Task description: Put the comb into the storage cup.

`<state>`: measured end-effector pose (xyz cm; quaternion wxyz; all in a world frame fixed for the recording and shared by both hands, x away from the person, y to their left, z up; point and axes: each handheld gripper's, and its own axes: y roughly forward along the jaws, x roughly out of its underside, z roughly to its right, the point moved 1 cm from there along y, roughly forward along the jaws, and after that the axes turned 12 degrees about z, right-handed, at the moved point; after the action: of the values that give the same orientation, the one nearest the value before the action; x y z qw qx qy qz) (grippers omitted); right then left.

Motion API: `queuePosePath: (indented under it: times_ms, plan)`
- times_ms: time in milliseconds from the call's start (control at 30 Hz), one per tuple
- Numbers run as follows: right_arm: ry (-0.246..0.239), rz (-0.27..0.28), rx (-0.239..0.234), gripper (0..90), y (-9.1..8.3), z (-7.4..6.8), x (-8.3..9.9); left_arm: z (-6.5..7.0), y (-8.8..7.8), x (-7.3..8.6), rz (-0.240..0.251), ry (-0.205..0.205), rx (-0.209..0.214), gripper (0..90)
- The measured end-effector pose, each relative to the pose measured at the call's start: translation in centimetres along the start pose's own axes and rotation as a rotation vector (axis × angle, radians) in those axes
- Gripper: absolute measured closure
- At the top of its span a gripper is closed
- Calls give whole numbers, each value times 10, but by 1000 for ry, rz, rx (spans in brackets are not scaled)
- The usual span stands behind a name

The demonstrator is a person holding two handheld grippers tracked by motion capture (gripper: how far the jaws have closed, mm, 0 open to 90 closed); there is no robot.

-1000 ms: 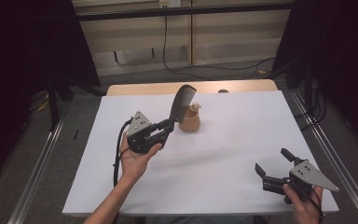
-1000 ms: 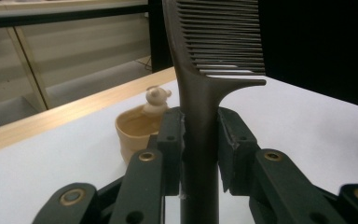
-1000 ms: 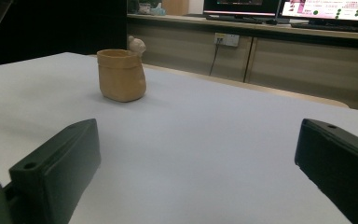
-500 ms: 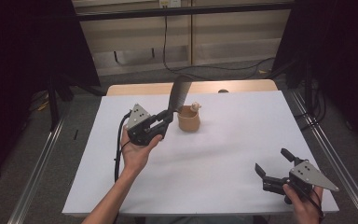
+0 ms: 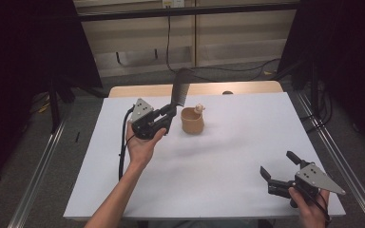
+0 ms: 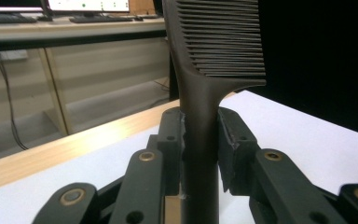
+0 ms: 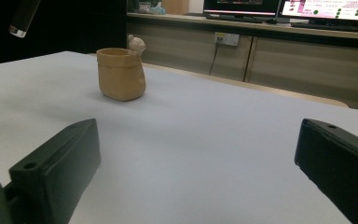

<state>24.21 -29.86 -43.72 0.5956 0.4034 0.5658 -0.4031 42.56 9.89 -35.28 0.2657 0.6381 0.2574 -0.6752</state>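
comb | handle clamped in left claw | teeth above

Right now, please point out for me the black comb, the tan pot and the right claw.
black comb (image 6: 223, 42): left gripper view, on its teeth.
tan pot (image 7: 120, 77): right gripper view, on its front wall.
right claw (image 5: 279, 165): high view, midway between its two open fingertips.
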Motion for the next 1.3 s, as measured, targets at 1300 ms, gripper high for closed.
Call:
queuePosePath:
  times_ms: [1300]
  plan:
    - [-5, -2, -3, 0, -1, 0, 0, -1, 77, 0, 63, 14, -18, 729]
